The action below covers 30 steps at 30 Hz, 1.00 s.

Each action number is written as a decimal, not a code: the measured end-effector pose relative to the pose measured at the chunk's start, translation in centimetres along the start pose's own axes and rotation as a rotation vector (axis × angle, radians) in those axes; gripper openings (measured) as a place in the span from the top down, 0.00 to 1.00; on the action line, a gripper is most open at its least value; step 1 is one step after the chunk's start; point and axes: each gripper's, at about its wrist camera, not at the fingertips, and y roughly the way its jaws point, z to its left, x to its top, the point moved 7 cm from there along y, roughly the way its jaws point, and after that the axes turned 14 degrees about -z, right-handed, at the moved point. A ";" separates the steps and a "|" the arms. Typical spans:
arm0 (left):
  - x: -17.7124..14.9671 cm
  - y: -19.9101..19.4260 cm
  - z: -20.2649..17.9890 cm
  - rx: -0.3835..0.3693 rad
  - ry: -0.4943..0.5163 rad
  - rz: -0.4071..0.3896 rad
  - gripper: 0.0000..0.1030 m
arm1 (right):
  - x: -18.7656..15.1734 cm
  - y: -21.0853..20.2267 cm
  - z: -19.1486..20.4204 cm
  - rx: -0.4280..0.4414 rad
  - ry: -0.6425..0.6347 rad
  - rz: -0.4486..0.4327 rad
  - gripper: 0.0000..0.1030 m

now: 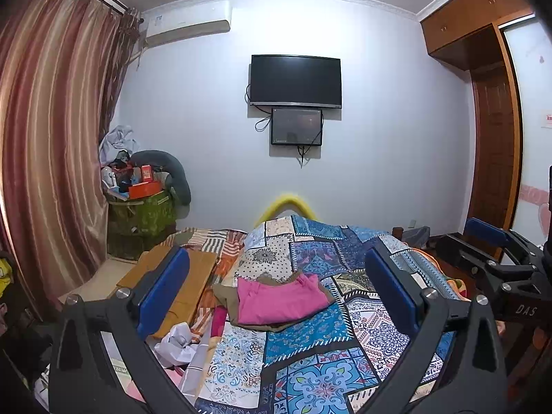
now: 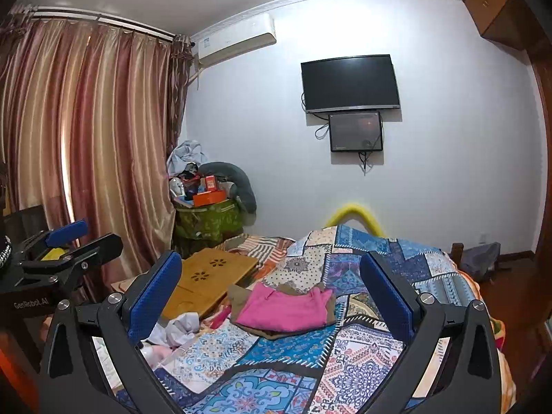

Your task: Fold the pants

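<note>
Folded pink pants lie on top of folded olive-brown pants in the middle of the patchwork bedspread. The same stack shows in the right wrist view, pink over brown. My left gripper is open and empty, held above the bed short of the stack. My right gripper is open and empty too, also short of the stack. The right gripper also shows at the right edge of the left wrist view; the left gripper shows at the left edge of the right wrist view.
A wooden lap tray lies on the bed left of the stack, with crumpled white cloth in front of it. A green bin piled with clutter stands by the curtain. A TV hangs on the far wall.
</note>
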 end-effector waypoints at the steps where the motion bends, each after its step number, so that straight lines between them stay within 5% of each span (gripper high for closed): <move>1: 0.0 0.0 0.0 0.002 0.003 0.000 0.00 | -0.1 -0.1 0.1 0.000 -0.001 0.001 0.00; 30: -1.4 0.7 -0.6 -0.004 0.022 0.028 0.00 | -0.4 -0.5 -0.1 -0.013 0.000 0.039 0.00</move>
